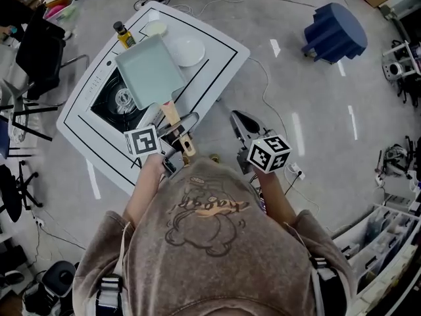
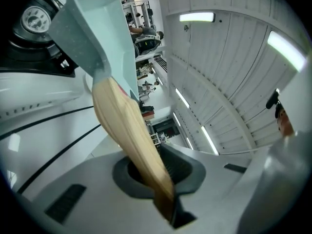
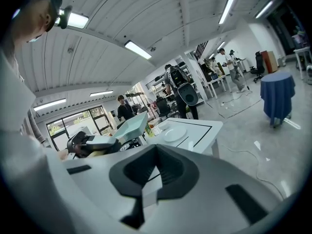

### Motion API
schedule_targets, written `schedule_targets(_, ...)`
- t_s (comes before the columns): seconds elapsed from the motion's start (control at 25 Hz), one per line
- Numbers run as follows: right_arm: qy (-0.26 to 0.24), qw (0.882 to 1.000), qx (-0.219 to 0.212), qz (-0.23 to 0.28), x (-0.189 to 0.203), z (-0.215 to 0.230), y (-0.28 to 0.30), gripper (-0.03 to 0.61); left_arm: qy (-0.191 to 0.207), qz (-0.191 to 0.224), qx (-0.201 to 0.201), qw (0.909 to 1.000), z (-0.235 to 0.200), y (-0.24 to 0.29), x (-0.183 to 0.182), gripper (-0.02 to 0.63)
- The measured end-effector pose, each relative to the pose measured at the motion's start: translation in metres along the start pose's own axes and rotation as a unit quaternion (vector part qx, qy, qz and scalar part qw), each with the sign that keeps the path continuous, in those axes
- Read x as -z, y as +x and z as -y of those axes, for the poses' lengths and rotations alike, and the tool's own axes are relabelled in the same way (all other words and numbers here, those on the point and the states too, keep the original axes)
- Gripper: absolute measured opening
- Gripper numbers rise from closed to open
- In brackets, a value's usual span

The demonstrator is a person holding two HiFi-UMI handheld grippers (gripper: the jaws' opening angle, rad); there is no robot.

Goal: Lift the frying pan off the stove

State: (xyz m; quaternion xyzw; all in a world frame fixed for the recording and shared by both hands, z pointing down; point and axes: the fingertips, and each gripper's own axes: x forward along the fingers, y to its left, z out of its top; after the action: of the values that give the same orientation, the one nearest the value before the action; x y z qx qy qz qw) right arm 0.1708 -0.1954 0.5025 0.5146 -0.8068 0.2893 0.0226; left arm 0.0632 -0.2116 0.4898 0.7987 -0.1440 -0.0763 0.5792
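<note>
A pale mint rectangular frying pan (image 1: 150,71) with a wooden handle (image 1: 171,114) hangs tilted over the black stove (image 1: 117,103) on the low white table (image 1: 220,54). My left gripper (image 1: 177,133) is shut on the handle near its end. In the left gripper view the handle (image 2: 129,130) runs between the jaws of the left gripper (image 2: 165,194) up to the pan (image 2: 97,28), above the burner (image 2: 34,18). My right gripper (image 1: 238,118) is beside the table's near corner, over the floor, shut and holding nothing. The right gripper view shows the right gripper (image 3: 147,186) shut, with the pan (image 3: 131,126) raised beyond it.
A white plate (image 1: 187,50), a small dish (image 1: 156,28) and a dark bottle (image 1: 123,35) stand on the table behind the stove. A blue-draped round table (image 1: 335,31) stands on the floor far right. Chairs and cables lie around. People stand in the background.
</note>
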Motion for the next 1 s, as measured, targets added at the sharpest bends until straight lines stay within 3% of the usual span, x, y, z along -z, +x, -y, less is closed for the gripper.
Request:
schedule_targets(0.2, 0.007, 1.000, 0.018, 0.011, 0.000, 0.009, -0.014, -0.002, 0.016, -0.036, -0.008, 0.9992, 0.001, 0.011, 0.018, 0.040)
schedule_targets(0.32, 0.009, 1.000, 0.025, 0.017, 0.000, 0.010, -0.020, -0.002, -0.001, -0.050, -0.013, 0.9987, 0.001, 0.016, 0.031, 0.040)
schedule_targets(0.56, 0.010, 0.999, 0.033, 0.021, 0.001, 0.012, -0.025, -0.002, 0.029, -0.077, 0.032, 0.9961, 0.020, 0.032, 0.044, 0.041)
schedule_targets(1.0, 0.007, 0.999, 0.034, 0.020, 0.003, 0.008, -0.027, -0.002, 0.035, -0.092, 0.042, 0.9942, 0.028, 0.034, 0.054, 0.046)
